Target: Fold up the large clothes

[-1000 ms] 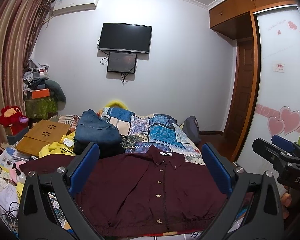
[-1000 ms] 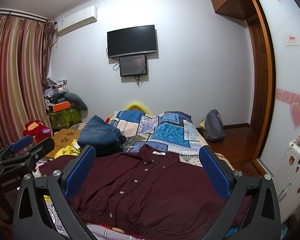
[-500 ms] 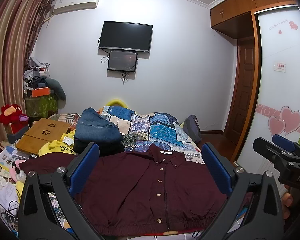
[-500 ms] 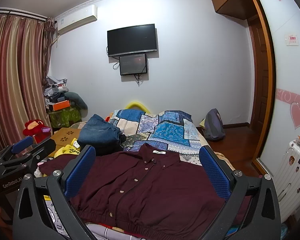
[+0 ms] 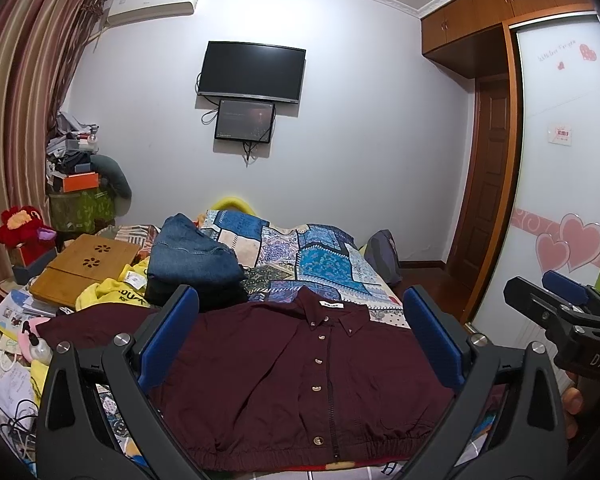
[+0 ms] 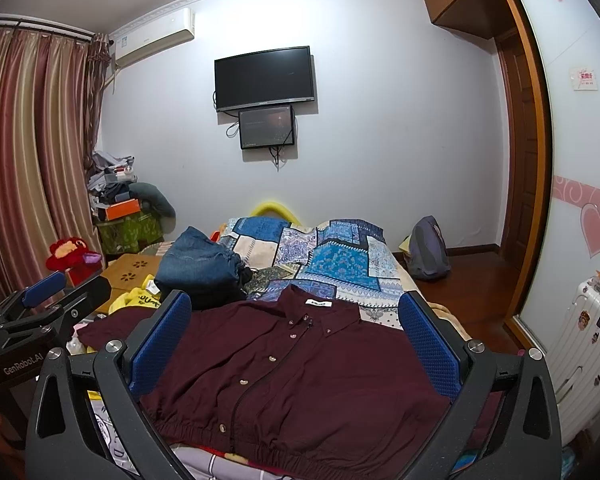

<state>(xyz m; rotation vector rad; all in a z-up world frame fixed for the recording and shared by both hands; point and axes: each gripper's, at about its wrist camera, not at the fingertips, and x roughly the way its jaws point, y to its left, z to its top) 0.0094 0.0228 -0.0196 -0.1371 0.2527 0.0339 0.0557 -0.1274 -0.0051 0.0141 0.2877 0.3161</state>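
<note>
A dark maroon button-up shirt point(image 5: 300, 376) lies flat, front up, collar away from me, on the near end of the bed; it also shows in the right wrist view point(image 6: 300, 372). Its left sleeve point(image 5: 96, 320) is spread out to the left. My left gripper point(image 5: 300, 344) is open and empty, held above the shirt's hem. My right gripper point(image 6: 296, 344) is open and empty, also above the hem. The right gripper shows at the right edge of the left view point(image 5: 556, 312); the left one shows at the left edge of the right view point(image 6: 48, 304).
Folded blue jeans point(image 5: 192, 256) sit on a dark pile beyond the shirt's left shoulder. A patchwork quilt point(image 5: 320, 256) covers the bed. A yellow garment point(image 5: 112, 292), wooden lap tray point(image 5: 84, 272) and clutter lie left. A white suitcase point(image 6: 580, 344) and wardrobe door point(image 5: 560, 160) stand right.
Both views have shifted very slightly; the grippers stay open above the shirt and the shirt has not moved.
</note>
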